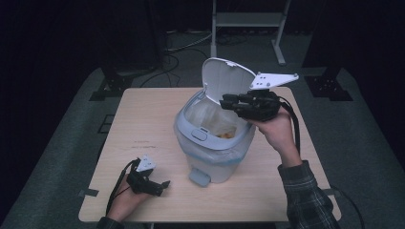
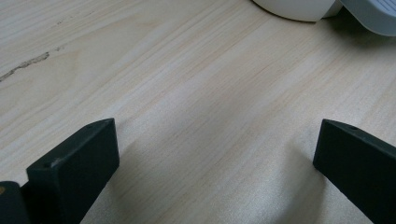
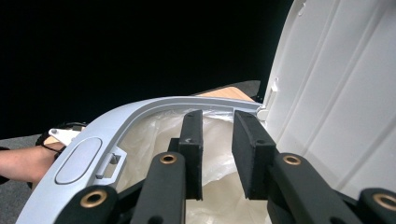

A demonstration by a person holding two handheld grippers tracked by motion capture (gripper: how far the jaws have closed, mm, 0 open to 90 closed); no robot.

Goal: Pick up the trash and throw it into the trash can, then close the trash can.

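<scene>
Two claws mine: right claw (image 1: 228, 100) over bin (image 1: 212, 143) mouth, jaws slightly apart, nothing held; drop looks done. Left claw (image 1: 162, 185) wide, empty, near bin's pedal (image 1: 198, 178). Next: withdraw, shut lid (image 1: 224, 78).

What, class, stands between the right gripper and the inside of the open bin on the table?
Nothing visible does. The lid stands tipped back, so the bin mouth is uncovered. The right gripper hangs over the rim with nothing between its parted jaws, and in the right gripper view the liner bag lies directly below them.
</scene>
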